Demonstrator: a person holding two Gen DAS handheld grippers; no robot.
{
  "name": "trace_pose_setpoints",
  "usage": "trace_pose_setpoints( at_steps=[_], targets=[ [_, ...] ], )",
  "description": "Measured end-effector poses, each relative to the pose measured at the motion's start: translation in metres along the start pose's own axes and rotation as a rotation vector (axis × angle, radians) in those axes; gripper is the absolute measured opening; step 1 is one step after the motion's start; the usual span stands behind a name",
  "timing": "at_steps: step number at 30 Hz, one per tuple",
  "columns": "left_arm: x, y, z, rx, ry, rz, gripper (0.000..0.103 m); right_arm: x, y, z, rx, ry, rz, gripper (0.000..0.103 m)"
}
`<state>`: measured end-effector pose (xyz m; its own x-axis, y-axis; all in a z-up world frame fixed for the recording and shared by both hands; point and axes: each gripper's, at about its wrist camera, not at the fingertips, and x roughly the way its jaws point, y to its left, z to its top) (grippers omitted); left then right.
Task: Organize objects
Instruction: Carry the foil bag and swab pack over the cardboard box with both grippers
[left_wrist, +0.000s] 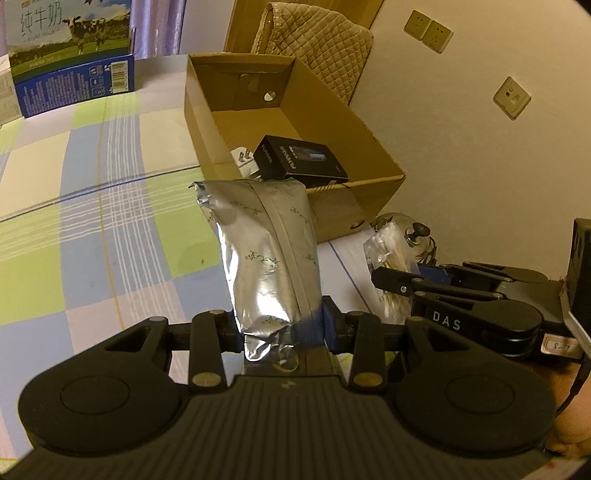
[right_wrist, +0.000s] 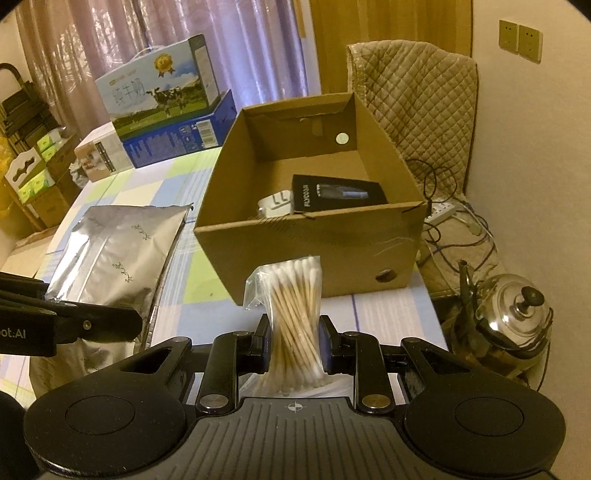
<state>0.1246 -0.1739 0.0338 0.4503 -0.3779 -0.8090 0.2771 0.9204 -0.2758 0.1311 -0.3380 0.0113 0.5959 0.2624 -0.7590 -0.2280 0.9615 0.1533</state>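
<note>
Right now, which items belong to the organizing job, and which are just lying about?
Job:
- silver foil pouch, in left hand-held gripper
- bag of cotton swabs, in right hand-held gripper
- cardboard box holding black box

Lying about:
- milk cartons
- kettle
- quilted cover

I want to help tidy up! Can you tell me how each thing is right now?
left gripper: shut on the foil pouch.
foil pouch: held up off the bed.
right gripper: shut on the cotton swabs.
cotton swabs: bagged, held upright.
cardboard box: open, not full.
black box: inside the cardboard box.
kettle: lid on.
</note>
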Motion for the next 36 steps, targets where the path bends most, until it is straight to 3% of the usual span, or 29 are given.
trace_pose_setpoints(
  at_steps=[16, 36],
  targets=[
    [0.009, -0.028, 0.030, 0.028, -0.020, -0.031, 0.033, -0.007, -0.019, 0.023, 0.003, -0.041, -0.019, 0.022],
    [0.025, -0.031, 0.100, 0.008, -0.058, -0.020, 0.033, 0.007, -0.027, 0.089, -0.063, -0.095, -0.024, 0.022]
  ],
)
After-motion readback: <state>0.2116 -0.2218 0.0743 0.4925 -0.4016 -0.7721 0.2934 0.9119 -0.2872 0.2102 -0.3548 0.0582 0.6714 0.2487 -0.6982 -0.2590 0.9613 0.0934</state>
